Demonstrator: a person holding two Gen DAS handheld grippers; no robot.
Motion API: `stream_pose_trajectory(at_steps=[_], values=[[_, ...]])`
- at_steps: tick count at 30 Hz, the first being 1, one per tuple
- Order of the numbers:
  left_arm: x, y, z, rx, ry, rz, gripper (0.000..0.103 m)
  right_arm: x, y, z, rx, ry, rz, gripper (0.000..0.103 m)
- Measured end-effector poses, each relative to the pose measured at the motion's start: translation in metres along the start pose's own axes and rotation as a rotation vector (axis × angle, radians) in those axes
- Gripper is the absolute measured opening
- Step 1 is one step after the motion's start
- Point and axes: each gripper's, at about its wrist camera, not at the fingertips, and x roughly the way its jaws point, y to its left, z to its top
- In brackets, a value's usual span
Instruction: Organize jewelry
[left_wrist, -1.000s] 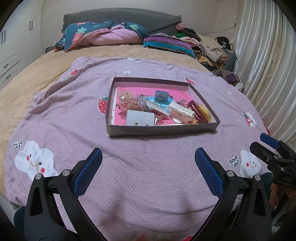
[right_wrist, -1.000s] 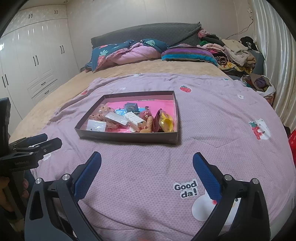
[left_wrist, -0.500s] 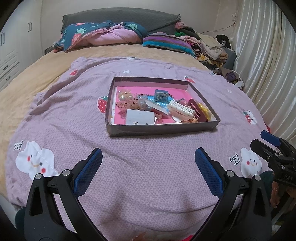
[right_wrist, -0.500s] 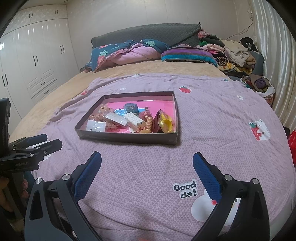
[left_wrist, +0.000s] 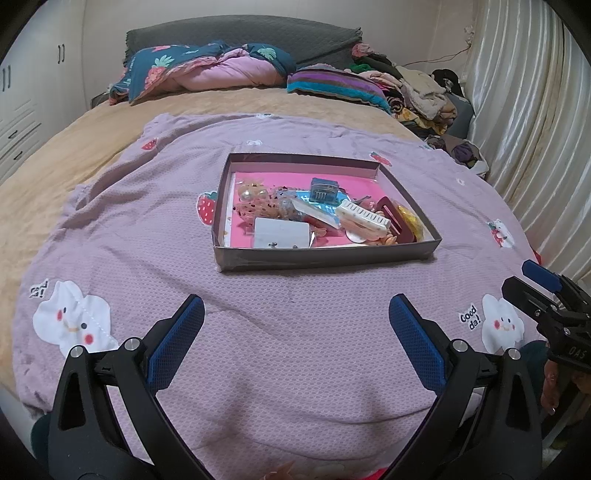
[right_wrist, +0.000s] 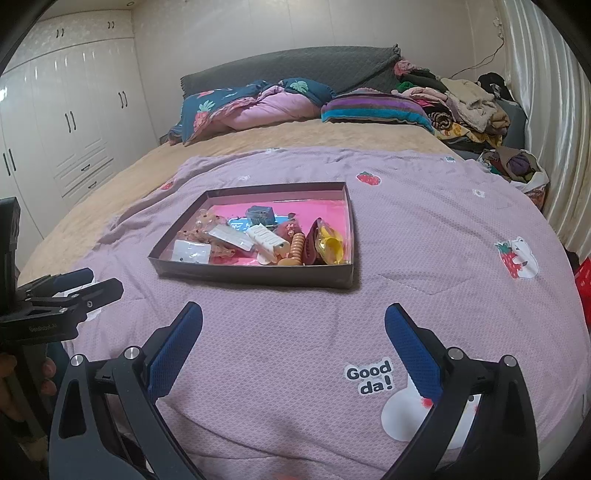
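Note:
A shallow dark box with a pink floor lies on the purple bedspread, ahead of both grippers. Inside it sit several mixed pieces: a white card, a white hair clip, a small blue box, a yellow item and an orange beaded band. My left gripper stands open over the bedspread, short of the box, holding nothing. My right gripper is open too, equally short of the box and to its right.
The purple bedspread with cloud and strawberry prints covers the near bed. Pillows and folded blankets lie at the headboard, a clothes pile at the far right. Curtains hang on the right, white wardrobes on the left.
Both views have shifted only slightly; the box sits a touch higher in the left wrist view. Both grippers stay open and nothing in the box has moved.

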Motion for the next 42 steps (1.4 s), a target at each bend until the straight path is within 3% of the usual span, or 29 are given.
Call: stream_pose_trajectory(at_steps=[42], values=[[-0.0033, 0.0027, 0.0005, 0.008, 0.005, 0.011, 0.093, -0.0029, -0.0033, 0.0014, 0.006, -0.009, -0.022, 0.098]])
